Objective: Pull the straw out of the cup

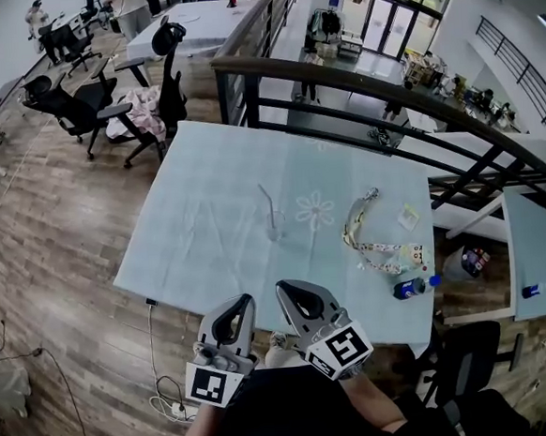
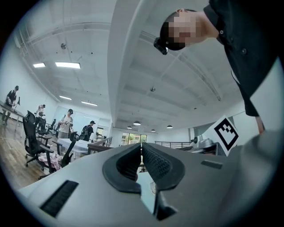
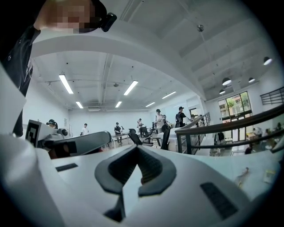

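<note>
Mid-frame on the pale blue desk [image 1: 200,242], the straw [image 1: 266,201] leans in its clear cup [image 1: 275,229], while your left gripper [image 1: 244,304] and right gripper [image 1: 286,291], at bottom centre, are both closed and empty, apparently not yet reaching.

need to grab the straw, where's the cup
Head view: the cup stands at the middle of the table, just left of the flower print.

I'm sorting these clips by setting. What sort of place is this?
Most likely an open-plan office or lab on an upper level: black office chairs beside desks, a dark railing overlooking a lower floor, and a table covered in pale blue cloth.
</note>
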`<state>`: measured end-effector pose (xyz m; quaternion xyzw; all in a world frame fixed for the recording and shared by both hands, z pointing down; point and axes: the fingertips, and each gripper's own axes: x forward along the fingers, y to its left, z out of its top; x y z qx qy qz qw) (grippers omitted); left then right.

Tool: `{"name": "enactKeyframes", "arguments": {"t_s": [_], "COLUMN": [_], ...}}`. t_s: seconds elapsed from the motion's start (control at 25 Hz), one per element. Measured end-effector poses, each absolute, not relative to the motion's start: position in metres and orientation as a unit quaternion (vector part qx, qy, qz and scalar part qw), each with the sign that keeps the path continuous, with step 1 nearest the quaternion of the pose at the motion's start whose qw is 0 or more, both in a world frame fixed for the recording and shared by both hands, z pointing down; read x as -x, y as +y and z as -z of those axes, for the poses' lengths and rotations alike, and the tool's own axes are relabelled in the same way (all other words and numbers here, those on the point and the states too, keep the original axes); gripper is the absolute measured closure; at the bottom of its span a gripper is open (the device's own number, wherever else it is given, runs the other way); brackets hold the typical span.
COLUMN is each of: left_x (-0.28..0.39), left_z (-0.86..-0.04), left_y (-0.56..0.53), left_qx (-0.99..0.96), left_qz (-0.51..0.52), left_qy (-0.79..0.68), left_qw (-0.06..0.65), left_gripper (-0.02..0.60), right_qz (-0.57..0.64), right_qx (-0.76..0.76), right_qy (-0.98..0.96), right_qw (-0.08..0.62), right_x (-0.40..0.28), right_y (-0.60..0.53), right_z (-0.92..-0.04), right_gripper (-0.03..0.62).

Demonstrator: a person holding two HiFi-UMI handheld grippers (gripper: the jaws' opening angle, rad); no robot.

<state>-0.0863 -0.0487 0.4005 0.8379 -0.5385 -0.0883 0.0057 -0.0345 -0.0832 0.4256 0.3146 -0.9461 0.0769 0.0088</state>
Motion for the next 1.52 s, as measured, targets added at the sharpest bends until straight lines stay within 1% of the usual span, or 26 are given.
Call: {"name": "enactKeyframes", "arguments": {"t_s": [0.4,0.88,1.52], "left_x": [0.088,0.107,0.109], "left_z": [-0.411,-0.424,-0.418], "left_y": [-0.084,-0.155,-0.226], "left_qx": [-0.848,-0.886,-0.91], "left_qz": [0.084,0.06,0.07], "left_qy": [-0.523,-0.458,-0.404], "left_qw": [0.022,0.051,0.059], "left_gripper": [0.561,0.561,0.561], "right_qz": [-0.088,-0.101,-0.14], "right_qx": [-0.33,-0.415,-0.464], "right_qy": [-0.939,-0.902,-0.865], "right_qw": [0.033,0.069,0.127], "right_x": [0.036,0.047,0.046], "right_y": [-0.111,-0.172,-0.252], "right_z": [-0.441,-0.454,-0.517], "right_gripper": [0.585,0.585,0.585]}}
